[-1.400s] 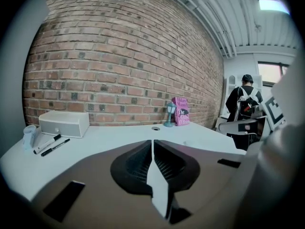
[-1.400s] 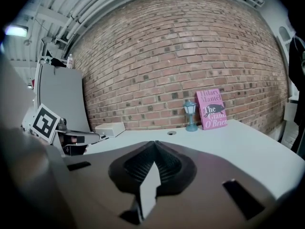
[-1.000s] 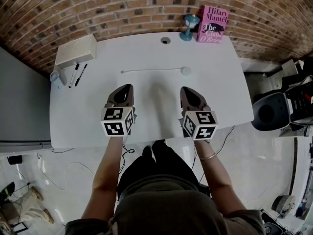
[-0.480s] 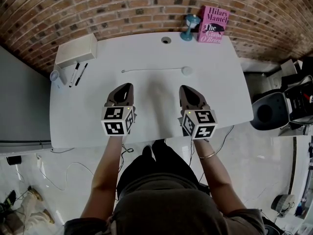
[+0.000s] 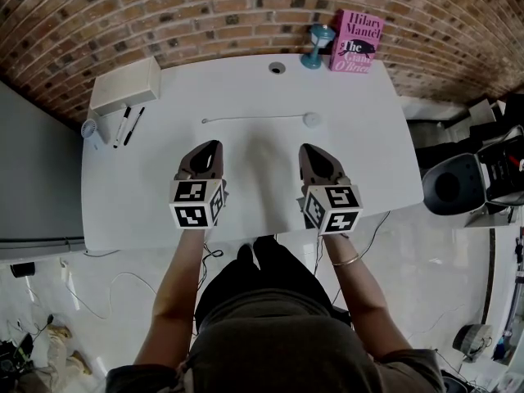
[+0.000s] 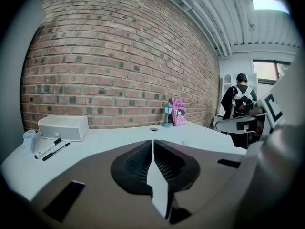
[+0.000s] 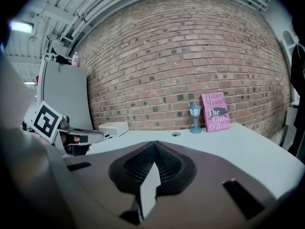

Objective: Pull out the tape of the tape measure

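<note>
A small round white tape measure (image 5: 311, 119) lies on the white table (image 5: 368, 137). A thin length of its tape (image 5: 254, 118) runs out to the left and ends near the table's middle left. Both grippers hover over the near half of the table, well short of the tape. My left gripper (image 5: 211, 146) is shut with nothing in it, its jaws meeting at a thin seam (image 6: 152, 141). My right gripper (image 5: 307, 148) is shut and empty too (image 7: 155, 142). The two point side by side toward the brick wall.
A white box (image 5: 127, 84), two pens (image 5: 129, 124) and a small cup (image 5: 90, 128) sit at the far left. A blue lantern figure (image 5: 318, 45) and a pink book (image 5: 356, 41) stand against the wall. An office chair (image 5: 450, 187) is at the right; a person (image 6: 238, 99) stands far off.
</note>
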